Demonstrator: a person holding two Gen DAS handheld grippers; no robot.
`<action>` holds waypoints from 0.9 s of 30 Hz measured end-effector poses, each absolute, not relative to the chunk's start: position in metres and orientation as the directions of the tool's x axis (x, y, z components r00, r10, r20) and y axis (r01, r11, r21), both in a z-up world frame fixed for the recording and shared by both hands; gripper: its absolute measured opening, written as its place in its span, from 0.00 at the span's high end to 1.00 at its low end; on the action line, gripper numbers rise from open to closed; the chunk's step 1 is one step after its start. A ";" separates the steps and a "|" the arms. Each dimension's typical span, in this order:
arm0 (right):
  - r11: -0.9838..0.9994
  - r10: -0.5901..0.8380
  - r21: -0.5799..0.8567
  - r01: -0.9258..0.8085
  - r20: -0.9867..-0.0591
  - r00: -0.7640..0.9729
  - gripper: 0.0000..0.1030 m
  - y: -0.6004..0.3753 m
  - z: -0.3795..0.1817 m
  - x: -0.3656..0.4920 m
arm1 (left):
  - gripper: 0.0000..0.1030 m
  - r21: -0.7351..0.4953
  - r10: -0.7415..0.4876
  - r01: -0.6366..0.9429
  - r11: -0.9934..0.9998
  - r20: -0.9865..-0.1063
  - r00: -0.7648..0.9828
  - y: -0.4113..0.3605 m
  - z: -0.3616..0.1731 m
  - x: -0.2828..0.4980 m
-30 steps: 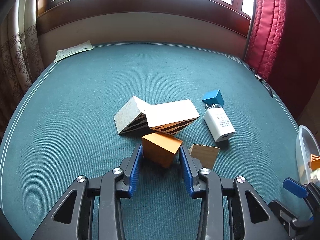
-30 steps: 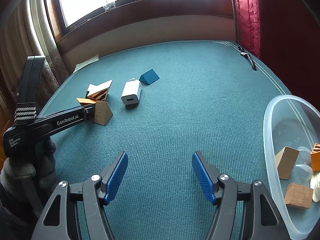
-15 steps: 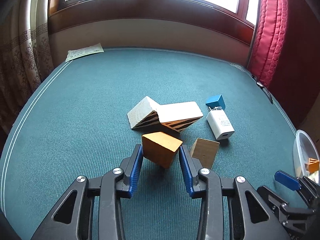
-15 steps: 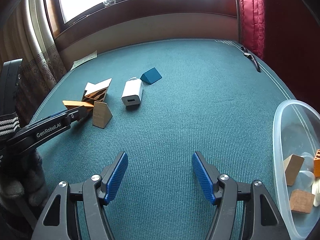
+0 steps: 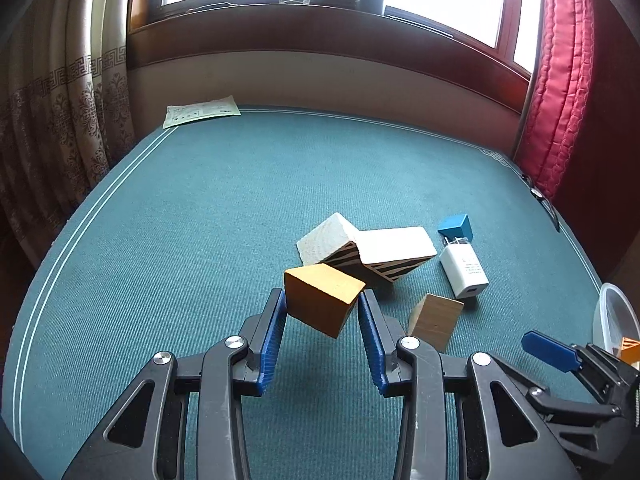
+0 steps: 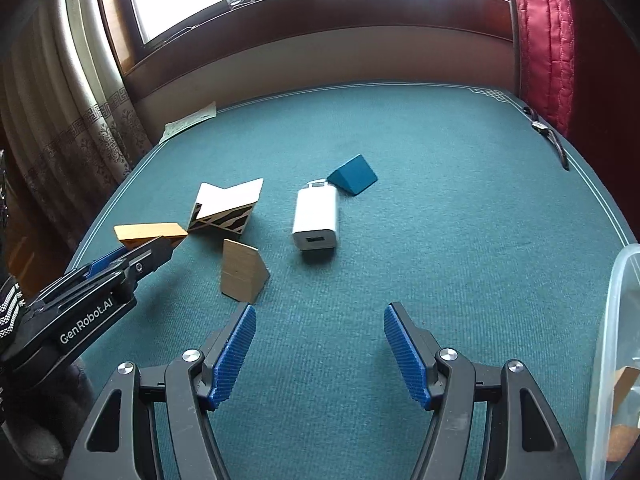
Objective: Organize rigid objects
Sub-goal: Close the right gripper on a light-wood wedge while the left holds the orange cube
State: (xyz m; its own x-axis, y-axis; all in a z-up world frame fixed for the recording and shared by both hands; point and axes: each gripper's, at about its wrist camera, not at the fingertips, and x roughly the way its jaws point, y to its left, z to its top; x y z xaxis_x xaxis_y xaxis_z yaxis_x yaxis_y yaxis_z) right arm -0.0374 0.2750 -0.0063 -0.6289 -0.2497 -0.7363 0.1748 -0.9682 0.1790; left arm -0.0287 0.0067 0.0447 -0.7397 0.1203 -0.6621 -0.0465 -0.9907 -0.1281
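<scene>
Orange block (image 5: 322,304) sits clamped between my left gripper's (image 5: 322,312) blue pads (image 5: 272,344), tilted on one corner and lifted clear of the green table (image 5: 200,220), its shadow on the cloth below. From my right view the same block (image 6: 150,232) shows as a flat orange slab sticking out past the left gripper's (image 6: 160,246) tips.

Just beyond it lie two striped wedges (image 5: 368,252), white on top, touching each other. To their right a tan wedge (image 5: 436,320) stands alone near my left gripper's right finger, and past it a white charger (image 5: 464,270) lies with a blue wedge (image 5: 456,228) touching its plug end.

My right gripper (image 6: 320,344) hangs released over bare cloth with nothing between its pads (image 6: 234,352); the tan wedge (image 6: 242,272) is just ahead of its left pad. A clear tub (image 6: 612,340) sits at the right edge of the table, with wooden pieces inside it. A paper sheet (image 5: 202,110) lies at the far left corner, under the window
</scene>
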 end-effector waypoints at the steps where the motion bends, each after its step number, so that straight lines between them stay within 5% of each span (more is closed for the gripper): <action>1: -0.965 -0.259 0.181 0.187 -0.736 -0.625 0.32 0.270 -0.006 -0.039 | 0.63 -0.126 0.111 -0.036 -0.991 -0.661 -0.742 0.005 0.045 -0.029; 11: -0.953 -0.295 0.176 0.247 -0.730 -0.617 0.33 0.238 -0.009 -0.058 | 0.63 -0.111 0.041 0.042 -0.993 -0.656 -0.754 -0.006 0.048 -0.028; 27: -0.964 -0.220 0.063 0.258 -0.735 -0.642 0.62 0.215 -0.015 -0.067 | 0.63 -0.103 0.013 0.075 -0.992 -0.668 -0.744 -0.011 0.045 -0.029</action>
